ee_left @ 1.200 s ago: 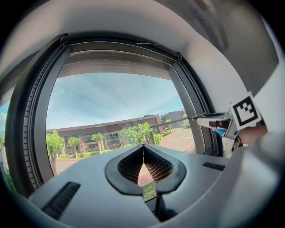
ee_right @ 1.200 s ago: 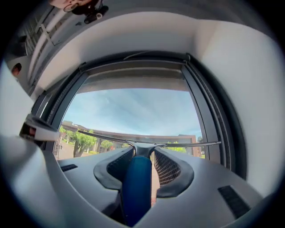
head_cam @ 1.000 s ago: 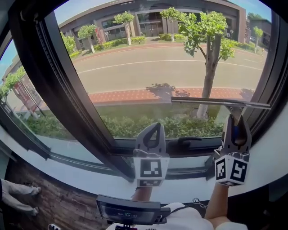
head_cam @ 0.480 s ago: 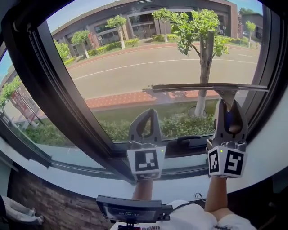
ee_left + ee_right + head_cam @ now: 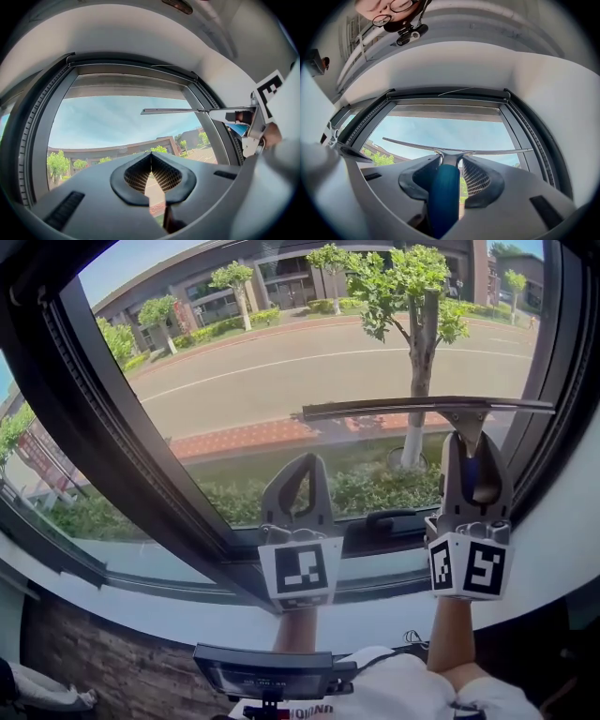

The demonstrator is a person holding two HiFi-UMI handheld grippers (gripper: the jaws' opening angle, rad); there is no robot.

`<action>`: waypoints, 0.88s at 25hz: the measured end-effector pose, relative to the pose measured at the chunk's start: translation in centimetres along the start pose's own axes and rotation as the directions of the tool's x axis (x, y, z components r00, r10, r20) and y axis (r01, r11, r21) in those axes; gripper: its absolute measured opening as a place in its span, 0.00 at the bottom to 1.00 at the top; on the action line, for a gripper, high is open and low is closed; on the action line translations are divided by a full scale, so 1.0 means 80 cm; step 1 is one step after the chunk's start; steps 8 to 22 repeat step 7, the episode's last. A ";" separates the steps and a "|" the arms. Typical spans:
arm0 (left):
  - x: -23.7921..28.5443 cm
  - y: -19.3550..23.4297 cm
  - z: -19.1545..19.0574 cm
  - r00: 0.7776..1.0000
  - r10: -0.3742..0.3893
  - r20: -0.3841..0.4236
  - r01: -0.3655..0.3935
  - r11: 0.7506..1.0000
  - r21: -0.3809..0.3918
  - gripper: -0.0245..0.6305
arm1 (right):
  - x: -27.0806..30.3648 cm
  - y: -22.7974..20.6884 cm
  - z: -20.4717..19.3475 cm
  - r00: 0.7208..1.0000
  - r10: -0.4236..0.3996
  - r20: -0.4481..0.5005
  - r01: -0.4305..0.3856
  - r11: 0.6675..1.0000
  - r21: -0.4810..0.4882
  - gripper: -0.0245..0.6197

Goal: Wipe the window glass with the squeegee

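1. left tool (image 5: 307, 465): jaws together, empty, idle at 6 o'clock of window glass (image 5: 281, 362).
2. right tool (image 5: 472, 442): clamped on blue handle of squeegee (image 5: 427, 406). Blade level at pane's 4 o'clock, tip near right frame (image 5: 553, 381). Glass contact unclear.
3. Handling: seat blade flat, even pressure, straight stroke, no tilt.
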State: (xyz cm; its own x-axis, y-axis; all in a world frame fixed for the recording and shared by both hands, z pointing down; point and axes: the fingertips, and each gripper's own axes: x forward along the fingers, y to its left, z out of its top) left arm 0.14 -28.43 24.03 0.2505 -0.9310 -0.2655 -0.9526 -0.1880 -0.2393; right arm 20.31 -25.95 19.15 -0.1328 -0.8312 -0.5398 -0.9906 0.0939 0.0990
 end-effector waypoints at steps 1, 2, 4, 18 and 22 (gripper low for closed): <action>0.000 0.000 0.000 1.000 0.000 0.001 0.000 1.000 0.000 0.04 | 0.000 0.000 -0.001 1.000 -0.001 -0.001 0.001 1.000 0.002 0.27; 0.000 0.000 0.001 1.000 0.000 0.002 0.000 1.000 -0.001 0.04 | 0.000 -0.001 -0.001 1.000 -0.001 -0.001 0.001 1.000 0.005 0.27; 0.000 0.001 0.002 1.000 0.003 0.007 -0.003 1.000 -0.003 0.04 | 0.001 0.000 -0.002 1.000 0.000 -0.002 0.000 1.000 0.010 0.27; -0.001 0.003 0.004 1.000 0.006 0.012 -0.006 1.000 -0.006 0.04 | 0.001 0.002 -0.003 1.000 0.001 -0.001 -0.001 1.000 0.013 0.27; -0.001 0.003 0.004 1.000 0.006 0.012 -0.006 1.000 -0.006 0.04 | 0.001 0.002 -0.003 1.000 0.001 -0.001 -0.001 1.000 0.013 0.27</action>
